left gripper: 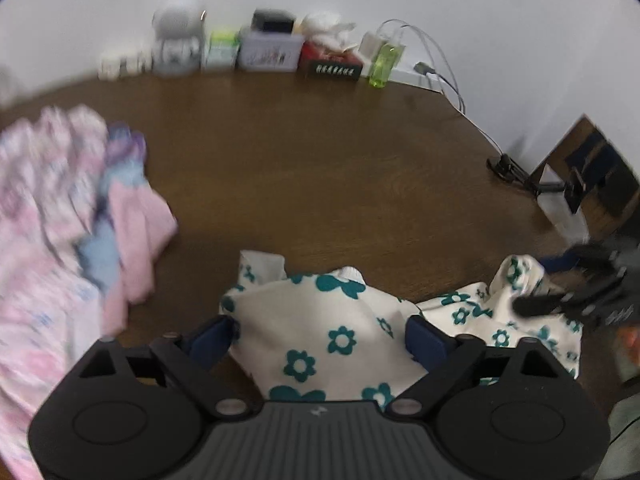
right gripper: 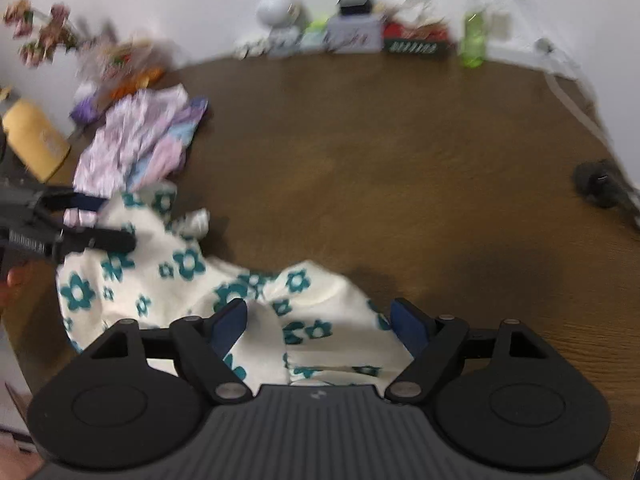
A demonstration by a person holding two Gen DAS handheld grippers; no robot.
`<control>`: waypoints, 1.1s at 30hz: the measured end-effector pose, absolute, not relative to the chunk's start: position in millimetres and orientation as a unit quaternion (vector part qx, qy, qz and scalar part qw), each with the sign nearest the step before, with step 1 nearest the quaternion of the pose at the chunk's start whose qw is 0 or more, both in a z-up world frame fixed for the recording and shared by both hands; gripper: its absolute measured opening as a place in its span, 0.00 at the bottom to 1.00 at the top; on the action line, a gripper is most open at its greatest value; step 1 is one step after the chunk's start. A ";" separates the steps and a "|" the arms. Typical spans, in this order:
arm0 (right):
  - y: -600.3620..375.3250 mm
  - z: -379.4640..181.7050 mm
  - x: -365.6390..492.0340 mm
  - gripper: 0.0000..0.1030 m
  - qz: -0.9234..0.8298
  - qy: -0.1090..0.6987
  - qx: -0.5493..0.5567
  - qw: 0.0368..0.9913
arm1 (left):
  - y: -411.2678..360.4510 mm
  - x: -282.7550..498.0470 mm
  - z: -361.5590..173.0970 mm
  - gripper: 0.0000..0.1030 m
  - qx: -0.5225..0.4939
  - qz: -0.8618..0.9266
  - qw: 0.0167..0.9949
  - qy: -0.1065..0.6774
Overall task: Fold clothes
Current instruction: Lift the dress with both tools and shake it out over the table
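A white garment with teal flowers (left gripper: 340,332) lies crumpled on the brown table (left gripper: 320,160) near its front edge. My left gripper (left gripper: 320,332) hangs over the garment's left part, jaws wide apart, with cloth lying between the blue pads (left gripper: 426,338) but not pressed by them. My right gripper (right gripper: 320,316) stands open the same way over the right part of the garment (right gripper: 168,276). Each gripper shows in the other's view: the right gripper (left gripper: 548,284) at the right edge, the left gripper (right gripper: 104,220) at the left edge, both above the cloth.
A pile of pink and lilac clothes (left gripper: 60,220) (right gripper: 140,140) lies on the table's left side. Boxes (left gripper: 268,52), a green bottle (left gripper: 384,64) and cables line the back wall. A black clamp (left gripper: 508,168) sits at the right edge. A yellow object (right gripper: 32,140) stands at far left.
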State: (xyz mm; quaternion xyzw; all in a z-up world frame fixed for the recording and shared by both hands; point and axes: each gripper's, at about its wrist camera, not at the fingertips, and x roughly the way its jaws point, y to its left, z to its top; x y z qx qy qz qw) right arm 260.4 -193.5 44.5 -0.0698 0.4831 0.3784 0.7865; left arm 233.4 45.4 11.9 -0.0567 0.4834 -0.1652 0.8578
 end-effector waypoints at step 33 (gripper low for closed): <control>-232.0 33.4 124.3 0.13 0.412 0.387 -0.174 0.806 | 30.6 77.3 -5.6 0.17 0.033 -0.182 0.902 0.390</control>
